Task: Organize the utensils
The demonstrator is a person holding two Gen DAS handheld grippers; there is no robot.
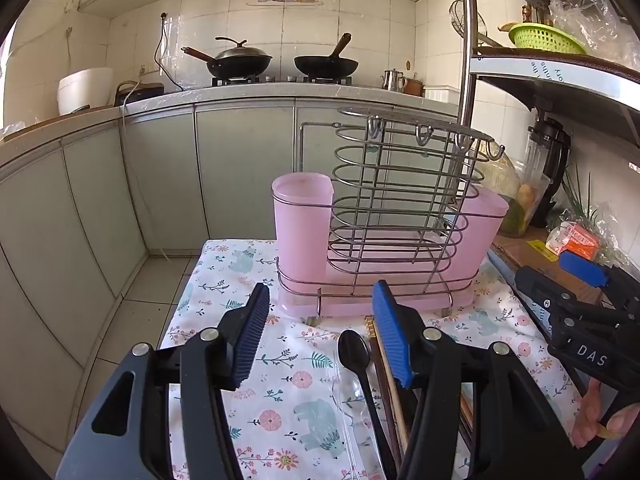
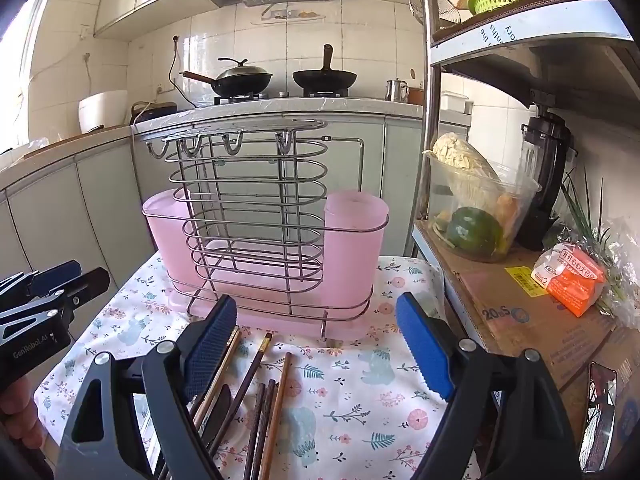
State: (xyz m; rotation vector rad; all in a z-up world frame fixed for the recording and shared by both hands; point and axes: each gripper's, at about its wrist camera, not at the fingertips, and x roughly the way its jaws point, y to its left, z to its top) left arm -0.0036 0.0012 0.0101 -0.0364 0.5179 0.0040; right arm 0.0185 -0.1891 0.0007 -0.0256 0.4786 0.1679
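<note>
A pink plastic utensil holder (image 1: 302, 236) in a wire rack (image 1: 400, 184) stands at the back of the floral-cloth table (image 1: 280, 364). In front of it lie a black spoon (image 1: 354, 354) and several chopsticks (image 1: 382, 364). My left gripper (image 1: 320, 292) hovers open over the cloth, its right finger just above the chopsticks. In the right wrist view the holder (image 2: 356, 248) stands ahead and chopsticks (image 2: 280, 396) lie fanned on the cloth between the fingers of my open right gripper (image 2: 316, 300). Neither gripper holds anything. Each gripper shows at the edge of the other's view.
A metal shelf unit stands right of the table, with a cardboard box (image 2: 520, 320), a clear tub of vegetables (image 2: 476, 216), a blender (image 2: 544, 168) and an orange packet (image 2: 568, 280). A counter with two woks (image 1: 324, 66) runs behind. Tiled floor (image 1: 156, 288) lies left of the table.
</note>
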